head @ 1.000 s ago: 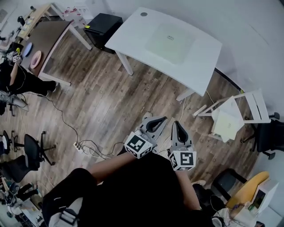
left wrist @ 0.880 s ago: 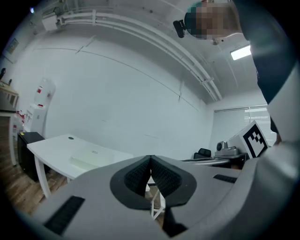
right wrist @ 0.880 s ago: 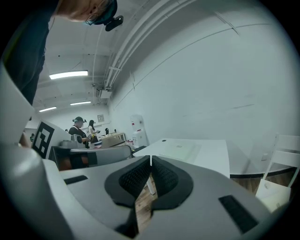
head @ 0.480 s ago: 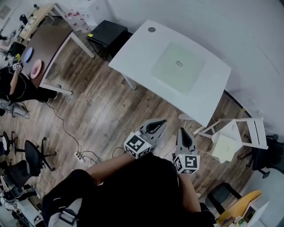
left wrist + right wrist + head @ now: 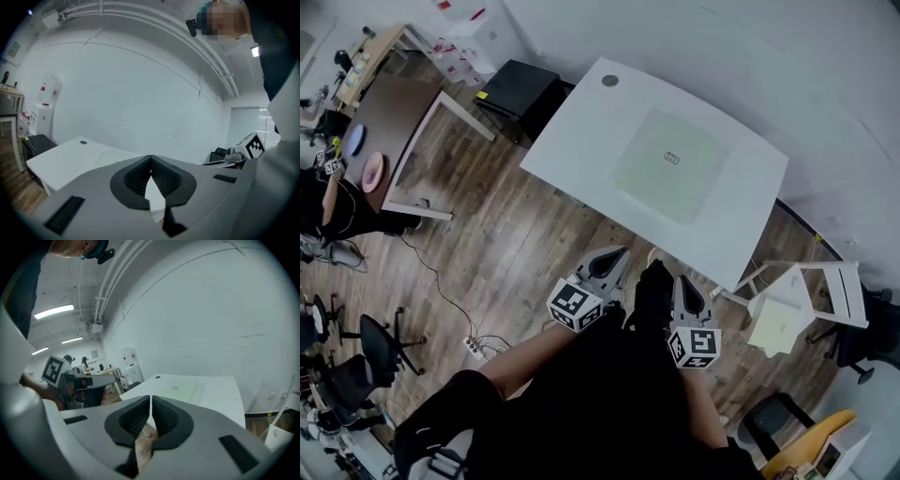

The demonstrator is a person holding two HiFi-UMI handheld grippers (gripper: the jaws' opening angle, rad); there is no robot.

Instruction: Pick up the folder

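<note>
A pale green folder [image 5: 666, 165] lies flat in the middle of a white table [image 5: 572, 127]; it also shows in the right gripper view [image 5: 180, 391] and faintly in the left gripper view [image 5: 110, 158]. My left gripper [image 5: 616, 257] and right gripper [image 5: 684, 284] hang over the wooden floor just short of the table's near edge, both apart from the folder. Both are shut with nothing between the jaws, as seen at the left gripper [image 5: 151, 159] and the right gripper [image 5: 150, 400] in their own views.
A black cabinet [image 5: 520, 87] stands at the table's left end. A brown desk [image 5: 389, 103] is at the far left, with seated people beside it. A white rack [image 5: 811, 295] stands to the right. A power strip and cables [image 5: 478, 345] lie on the floor.
Both grippers and the person have come closer to the white table. The table and folder now lie nearer in the head view.
</note>
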